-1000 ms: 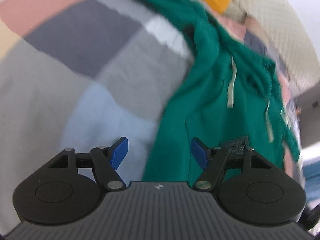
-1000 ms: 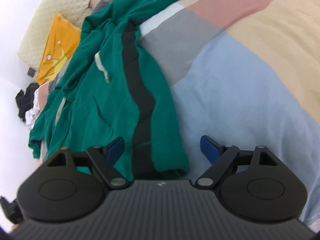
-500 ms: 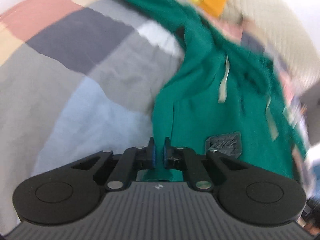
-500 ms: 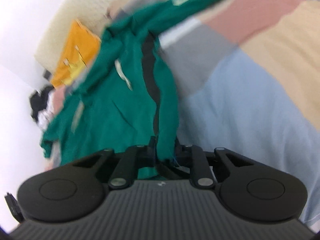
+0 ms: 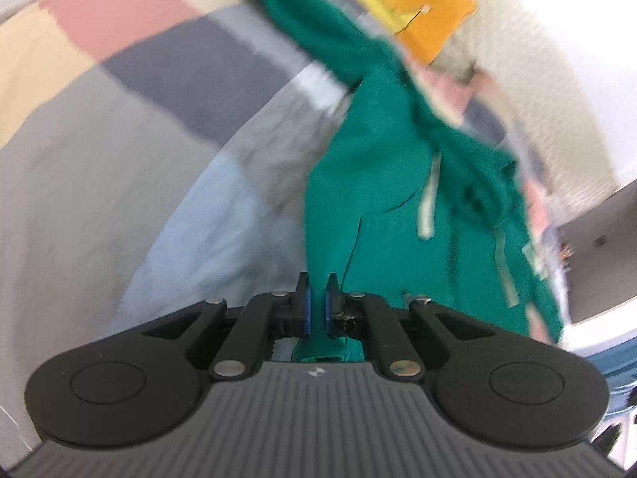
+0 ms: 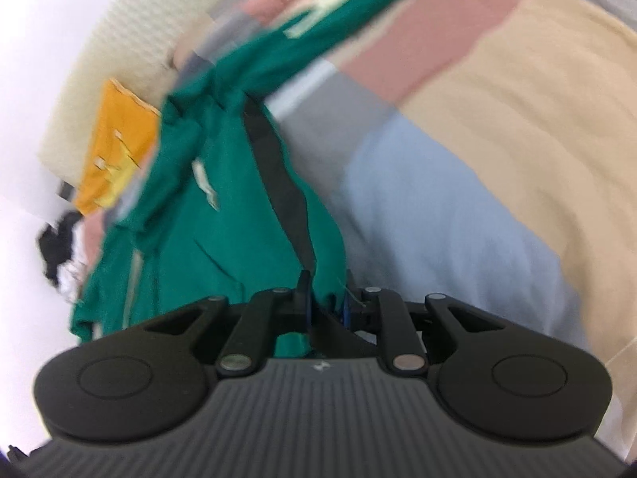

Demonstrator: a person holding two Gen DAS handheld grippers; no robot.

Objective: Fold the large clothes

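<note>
A large green hoodie (image 5: 382,183) with pale drawstrings lies stretched across a patchwork bedspread (image 5: 131,127). My left gripper (image 5: 317,310) is shut on the hoodie's bottom hem, lifting it off the bed. In the right wrist view the same hoodie (image 6: 187,231) shows a black side stripe. My right gripper (image 6: 326,302) is shut on its hem beside that stripe. Both views are motion-blurred.
An orange cushion (image 5: 414,12) lies at the head of the bed, also in the right wrist view (image 6: 115,147). A cream quilted headboard (image 5: 529,91) stands behind it. Dark and white clothes (image 6: 59,243) sit at the far left. The bedspread (image 6: 497,159) extends right.
Both grippers went from open to shut on the hoodie's hem, then rose, pulling the fabric up and taut.
</note>
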